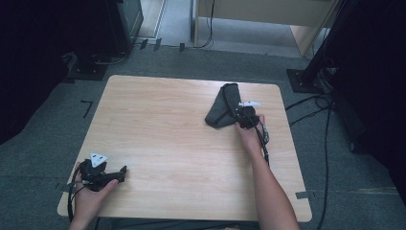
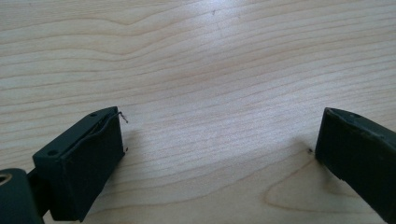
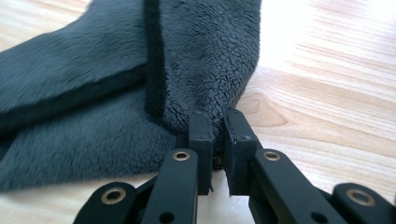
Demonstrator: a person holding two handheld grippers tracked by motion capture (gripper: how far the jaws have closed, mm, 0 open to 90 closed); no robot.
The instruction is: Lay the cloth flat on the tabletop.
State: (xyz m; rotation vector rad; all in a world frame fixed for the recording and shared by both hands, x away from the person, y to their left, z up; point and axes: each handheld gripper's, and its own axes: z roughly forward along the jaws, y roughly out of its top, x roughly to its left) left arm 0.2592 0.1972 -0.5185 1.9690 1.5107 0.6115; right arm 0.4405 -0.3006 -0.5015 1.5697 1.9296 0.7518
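A dark grey fleece cloth [image 1: 221, 108] lies folded on the wooden table [image 1: 167, 143], toward its far right. My right gripper [image 1: 244, 117] sits at the cloth's near right edge. In the right gripper view its jaws are pinched on a corner of the cloth [image 3: 201, 56], with fleece squeezed between the fingertips [image 3: 201, 126]; my right gripper [image 3: 217, 122] is shut on it. My left gripper [image 1: 122, 173] rests at the table's near left corner, held in a hand. In the left gripper view my left gripper [image 2: 219, 135] stands wide open over bare wood, nothing between its jaws.
Dark stands and cables [image 1: 316, 103] ring the table on a grey carpet floor. A pale wooden cabinet [image 1: 268, 14] stands beyond the far edge. Both forearms come in from the near edge.
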